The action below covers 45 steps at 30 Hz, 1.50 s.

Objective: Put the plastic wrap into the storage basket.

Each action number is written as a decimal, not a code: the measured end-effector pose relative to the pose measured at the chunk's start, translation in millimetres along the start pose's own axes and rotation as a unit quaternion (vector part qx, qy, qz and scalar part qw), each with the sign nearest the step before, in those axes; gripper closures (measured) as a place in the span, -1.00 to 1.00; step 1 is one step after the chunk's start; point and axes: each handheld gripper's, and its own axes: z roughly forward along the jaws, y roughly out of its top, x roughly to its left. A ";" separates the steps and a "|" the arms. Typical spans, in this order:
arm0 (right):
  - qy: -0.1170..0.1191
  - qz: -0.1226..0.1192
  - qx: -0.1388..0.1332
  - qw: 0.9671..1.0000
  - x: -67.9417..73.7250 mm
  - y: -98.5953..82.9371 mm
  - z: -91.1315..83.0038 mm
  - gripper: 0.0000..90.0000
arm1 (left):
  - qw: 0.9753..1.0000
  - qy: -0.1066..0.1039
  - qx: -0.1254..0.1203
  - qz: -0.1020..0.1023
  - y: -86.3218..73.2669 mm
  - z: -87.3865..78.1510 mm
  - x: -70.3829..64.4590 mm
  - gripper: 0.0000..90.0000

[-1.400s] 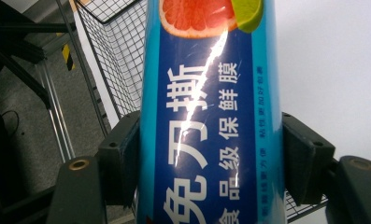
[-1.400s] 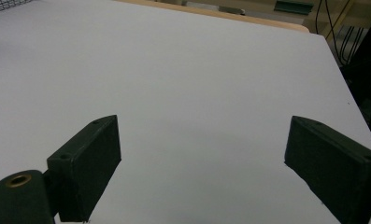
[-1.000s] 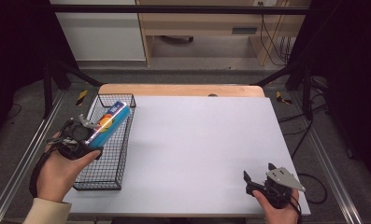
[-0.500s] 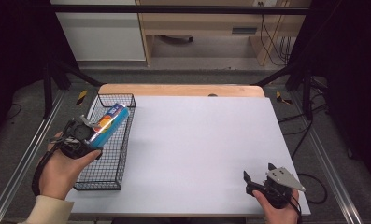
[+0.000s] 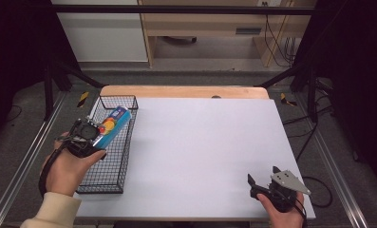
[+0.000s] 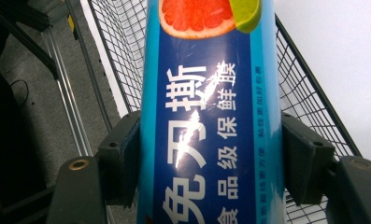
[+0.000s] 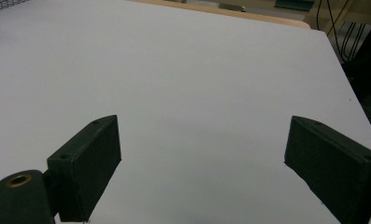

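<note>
1. High view: the left gripper (image 5: 92, 135) grasps a blue box (image 5: 112, 125) that lies tilted over the wire basket (image 5: 111, 178) at the left edge of the white desk (image 5: 200, 147). The right gripper (image 5: 264, 183) rests at the desk's near right corner.
2. Left gripper view: both fingers (image 6: 122, 156) are clenched against the sides of the blue box (image 6: 211, 121), above the wire basket (image 6: 309, 93).
3. Right gripper view: the right gripper (image 7: 202, 163) has its fingers (image 7: 92, 161) released, spread wide over the bare desk (image 7: 197, 70).

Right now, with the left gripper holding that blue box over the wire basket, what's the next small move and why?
Probably lower the blue box a little further into the wire basket before opening. The left gripper is shut on it, both jaws pressed against its sides, and the box appears to sit tilted above the basket floor. The right gripper rests open over the table.
</note>
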 end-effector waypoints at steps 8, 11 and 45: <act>0.001 0.000 0.000 1.000 -0.1 0.0 0.0 -0.76 | 1.000 0.006 0.011 -0.007 2.7 6.1 0.8 -0.29; 0.001 0.000 0.001 1.000 0.1 0.0 0.2 -0.75 | 1.000 0.008 0.015 -0.010 3.5 8.6 1.9 -0.29; 0.004 0.000 -0.001 1.000 -1.0 0.2 -0.4 -0.75 | 0.998 0.010 0.054 -0.025 3.9 26.0 4.3 -0.29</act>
